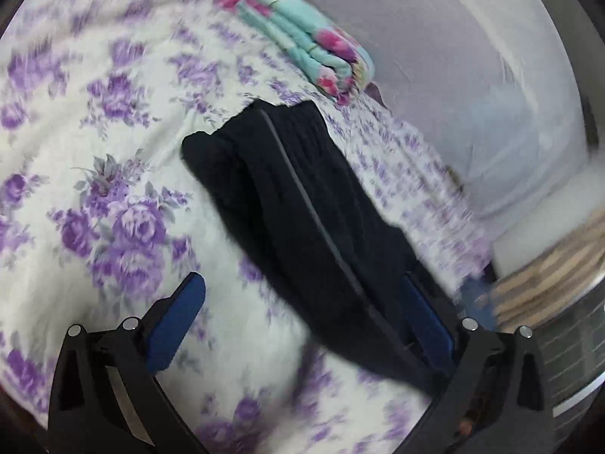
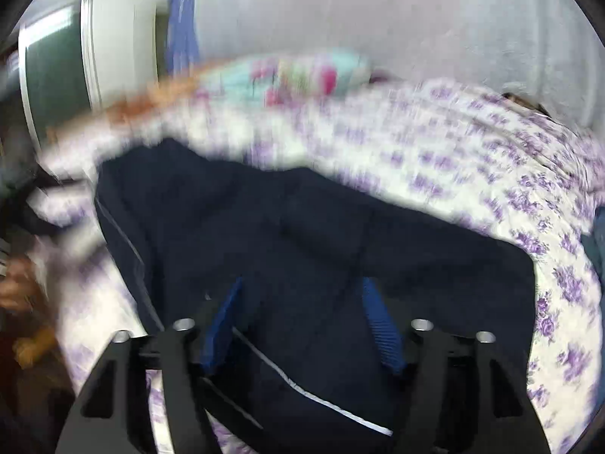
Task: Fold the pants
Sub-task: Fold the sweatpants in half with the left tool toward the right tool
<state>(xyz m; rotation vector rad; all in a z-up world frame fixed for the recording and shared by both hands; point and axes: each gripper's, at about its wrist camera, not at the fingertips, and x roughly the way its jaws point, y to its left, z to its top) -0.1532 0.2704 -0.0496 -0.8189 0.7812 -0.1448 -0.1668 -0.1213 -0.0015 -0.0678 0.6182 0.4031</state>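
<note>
Presently on the bed's purple-floral sheet point(image 1: 113, 174): dark navy pants point(image 1: 302, 204) with a thin pale side stripe, lying near the bed's far edge. Folded turquoise-and-pink blanket point(image 1: 302, 38) further along that edge. Open sheet beside the pants. Left tool point(image 1: 302, 314): jaws wide, one finger against the pants. Right tool point(image 2: 302, 321): jaws wide over the pants, gripping nothing.

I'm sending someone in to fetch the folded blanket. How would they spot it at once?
Start at the bed, covered by a white sheet with purple roses. Follow it to the far edge by the pale wall, past the dark pants. There lies the folded blanket: turquoise with pink flowers, the only stacked, brightly coloured bundle.
</note>
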